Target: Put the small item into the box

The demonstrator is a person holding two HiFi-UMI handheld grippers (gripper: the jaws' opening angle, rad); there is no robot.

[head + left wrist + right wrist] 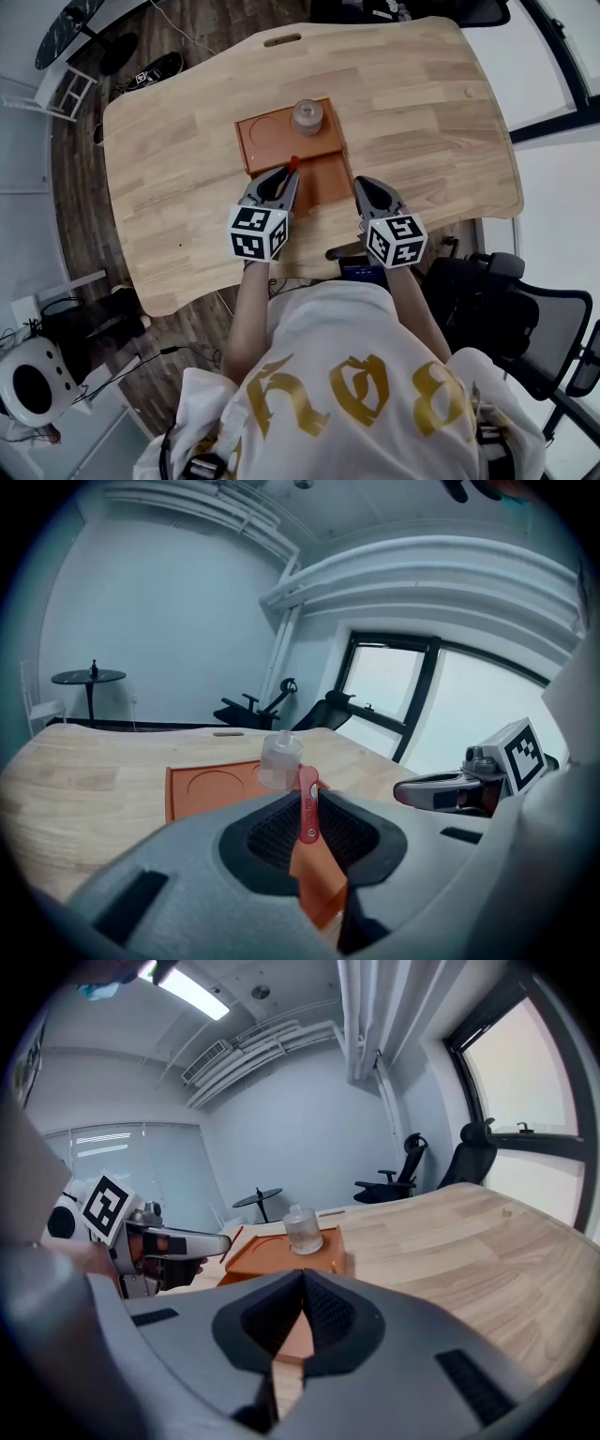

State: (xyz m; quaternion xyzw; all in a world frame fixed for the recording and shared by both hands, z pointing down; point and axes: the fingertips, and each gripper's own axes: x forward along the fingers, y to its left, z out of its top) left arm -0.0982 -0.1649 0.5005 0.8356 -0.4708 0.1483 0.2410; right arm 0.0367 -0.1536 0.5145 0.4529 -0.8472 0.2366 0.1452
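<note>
An orange box [246,141] lies at the middle of the wooden table [422,112], with a round recess at its left and a small clear bottle [307,115] at its back right. My left gripper [289,173] is shut on a slim red item [293,163], held over the box's near edge. In the left gripper view the red item [307,805] stands upright between the jaws, with the box [202,789] and bottle [279,759] beyond. My right gripper [364,186] hovers just right of the box, shut and empty; the right gripper view shows its jaws closed together, the box [281,1251] ahead.
The table's near edge runs just under both grippers. A black office chair [525,309] stands to the right of the person. A slot handle [281,39] is cut in the table's far side. A white device [33,380] sits on the floor at lower left.
</note>
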